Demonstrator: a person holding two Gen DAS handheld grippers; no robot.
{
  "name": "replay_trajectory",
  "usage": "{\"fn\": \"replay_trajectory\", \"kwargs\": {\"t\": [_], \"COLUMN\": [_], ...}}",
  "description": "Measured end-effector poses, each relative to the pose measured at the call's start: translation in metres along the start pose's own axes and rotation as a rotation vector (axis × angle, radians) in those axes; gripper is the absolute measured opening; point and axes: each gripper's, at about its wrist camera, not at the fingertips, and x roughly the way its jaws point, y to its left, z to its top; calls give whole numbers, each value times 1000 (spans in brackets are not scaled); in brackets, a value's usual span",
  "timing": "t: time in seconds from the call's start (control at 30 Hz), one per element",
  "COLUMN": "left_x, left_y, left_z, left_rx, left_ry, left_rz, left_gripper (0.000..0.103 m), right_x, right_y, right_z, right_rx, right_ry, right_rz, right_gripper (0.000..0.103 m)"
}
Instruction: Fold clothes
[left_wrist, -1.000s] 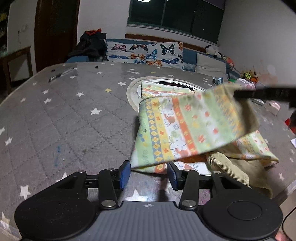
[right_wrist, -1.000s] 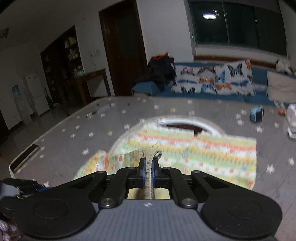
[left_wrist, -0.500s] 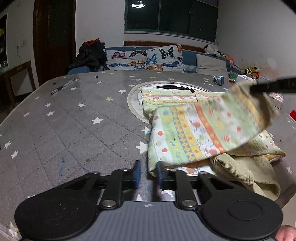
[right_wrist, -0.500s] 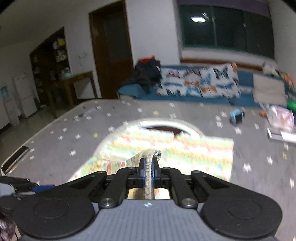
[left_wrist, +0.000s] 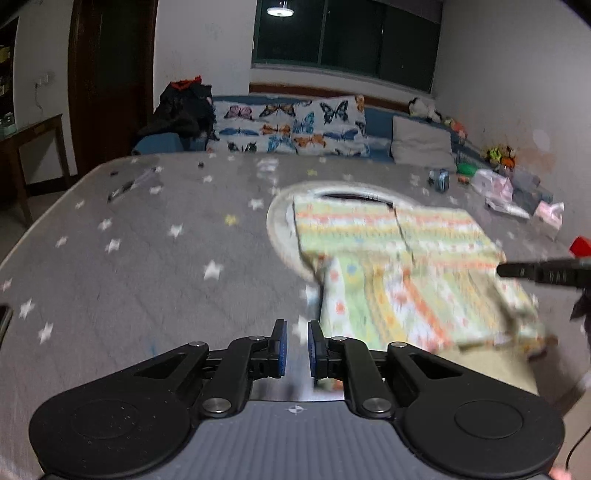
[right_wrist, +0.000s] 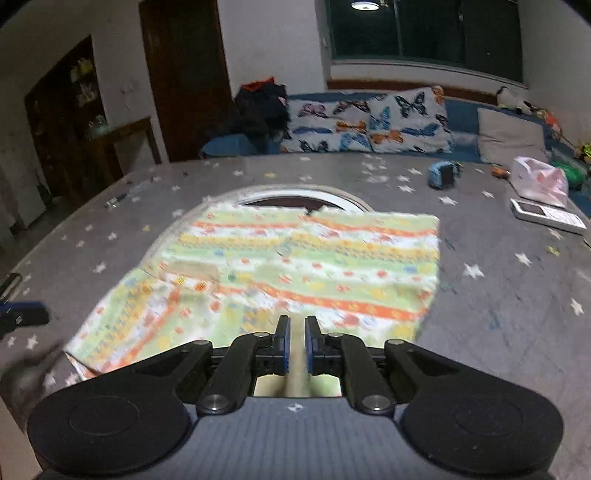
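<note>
A pastel striped cloth (left_wrist: 406, 295) (right_wrist: 295, 266) lies on the grey star-print table (left_wrist: 147, 277), its near half folded over at a slant. My right gripper (right_wrist: 296, 323), seen in the left wrist view as a black finger (left_wrist: 506, 270) at the cloth's right edge, is shut on a pale strip of the cloth; its jaws are just starting to open. My left gripper (left_wrist: 296, 326) hangs beside the cloth's near left corner. Its jaws are drawn in to a narrow slit, and only blurred table shows through it. In the right wrist view the left gripper (right_wrist: 22, 315) shows at the far left.
A beige garment (left_wrist: 480, 369) lies under the cloth's near right side. A white ring (left_wrist: 280, 221) is set in the table. A pen (left_wrist: 129, 184) lies far left. A blue object (right_wrist: 443, 175), a plastic bag (right_wrist: 539, 181) and a white device (right_wrist: 546, 216) sit far right.
The right gripper came down with the lifted flap, which now lies low over the cloth. The left jaws closed from wide to a slit, and that gripper rose off the cloth's corner.
</note>
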Motion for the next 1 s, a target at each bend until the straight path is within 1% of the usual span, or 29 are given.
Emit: {"fn": "replay_trajectory", "kwargs": {"t": [0.13,0.33,0.4,0.47,0.5,0.53,0.63,0.73,0.8,0.93,1.0], "left_x": [28,76,92,105,105,106,107,95,85,70,67], "left_y": [-9,-21,-22,-21,-19,-17,-14,-16,-20,-42,-53], "left_z": [25,42,39,35,33,31,27,28,27,17,9], "left_rx": [-2,19,37,52,54,56,59,60,62,109,145], "left_ry": [-16,4,34,63,62,61,59,44,34,38,50], "left_rz": [-44,-101,-100,-67,-62,-57,-37,-28,-55,-142,-170], "left_gripper": [12,12,12,12,12,15,15,15,15,15,15], "right_x": [13,35,42,45,45,45,41,33,25,13,10], "right_y": [12,22,20,16,15,13,12,16,20,24,24], "right_z": [6,5,2,0,-1,-2,-3,-3,-5,-12,-17], "right_rx": [-18,-46,-41,-34,-32,-30,-43,-68,-92,-137,-138], "right_ry": [-10,10,27,38,41,43,42,32,31,39,48], "right_rz": [59,91,88,87,89,90,88,93,106,117,109], "right_gripper": [9,9,9,9,9,9,9,13,18,20,20]}}
